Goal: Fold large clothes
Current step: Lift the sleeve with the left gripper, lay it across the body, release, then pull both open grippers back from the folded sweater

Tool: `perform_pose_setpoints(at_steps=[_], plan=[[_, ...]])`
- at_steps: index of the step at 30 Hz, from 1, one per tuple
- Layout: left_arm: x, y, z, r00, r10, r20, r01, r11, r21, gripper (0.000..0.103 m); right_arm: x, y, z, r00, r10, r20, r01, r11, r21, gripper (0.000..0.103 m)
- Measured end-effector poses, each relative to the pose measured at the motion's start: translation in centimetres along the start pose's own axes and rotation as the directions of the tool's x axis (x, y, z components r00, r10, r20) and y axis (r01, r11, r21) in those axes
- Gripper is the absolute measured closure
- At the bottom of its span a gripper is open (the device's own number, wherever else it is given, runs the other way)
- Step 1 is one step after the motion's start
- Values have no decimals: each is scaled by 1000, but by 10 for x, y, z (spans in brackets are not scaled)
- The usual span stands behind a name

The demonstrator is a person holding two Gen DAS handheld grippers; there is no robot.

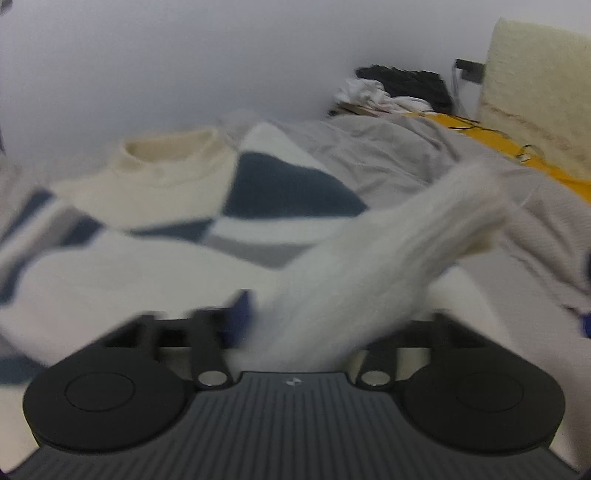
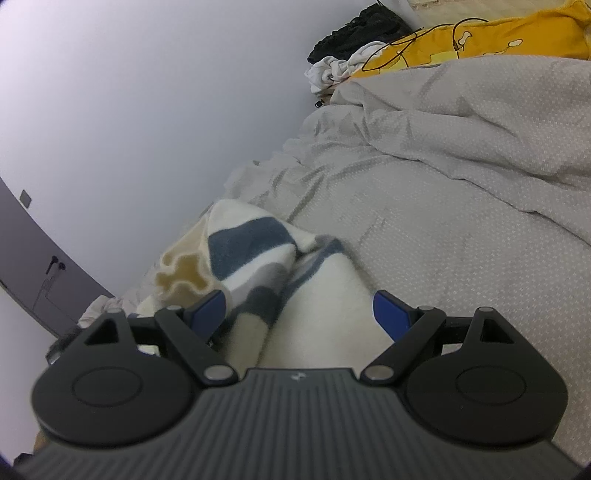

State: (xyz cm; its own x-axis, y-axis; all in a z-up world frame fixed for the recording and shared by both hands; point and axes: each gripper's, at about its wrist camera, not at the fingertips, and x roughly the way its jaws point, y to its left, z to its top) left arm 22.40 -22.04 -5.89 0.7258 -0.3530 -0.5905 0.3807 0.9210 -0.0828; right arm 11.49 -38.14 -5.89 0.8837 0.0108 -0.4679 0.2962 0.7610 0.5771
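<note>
My left gripper (image 1: 325,317) sits at six o'clock over the sweater (image 1: 155,236), whose sleeve (image 1: 399,243) runs out toward two o'clock. The blanket (image 1: 388,155) lies behind it at one o'clock, a clothes pile (image 1: 399,88) beyond that against the wall (image 1: 184,55).

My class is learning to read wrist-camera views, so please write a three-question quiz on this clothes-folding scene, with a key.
1. True or false: the sweater is plain red all over.
2. What lies by the wall next to the yellow pillow? A. a heap of black and white clothes B. a stack of books C. a pair of shoes
3. In the right wrist view, what lies between the fingers of the right claw?
Key: 1 false, it is cream with blue and grey patches. 2 A. 3 the sweater.
</note>
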Motion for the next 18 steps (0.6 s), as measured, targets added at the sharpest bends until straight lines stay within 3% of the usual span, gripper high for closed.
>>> perform_pose_setpoints(at_steps=[2,5,9,14,18], plan=[[-10,2,-2,997,-73,-14,73,997,-6,22,-2,1,-1,1000,-9,7,9,1000,-12,15],[-30,3,-7,992,-121,-37,121,993,-9,21,-6,3,0,999,-22,25,22,999,-36,15],[-66,15,-14,984,-176,1,176,983,-42,19,-10,5,0,999,-27,29,28,998,-57,15],[-108,42,-28,974,-219,59,225,965,-137,19,-10,18,-5,1000,-21,21,23,993,-113,14],[-128,66,-43,980,-173,103,190,963,-192,19,-7,33,-15,1000,-2,14,5,979,-204,15]])
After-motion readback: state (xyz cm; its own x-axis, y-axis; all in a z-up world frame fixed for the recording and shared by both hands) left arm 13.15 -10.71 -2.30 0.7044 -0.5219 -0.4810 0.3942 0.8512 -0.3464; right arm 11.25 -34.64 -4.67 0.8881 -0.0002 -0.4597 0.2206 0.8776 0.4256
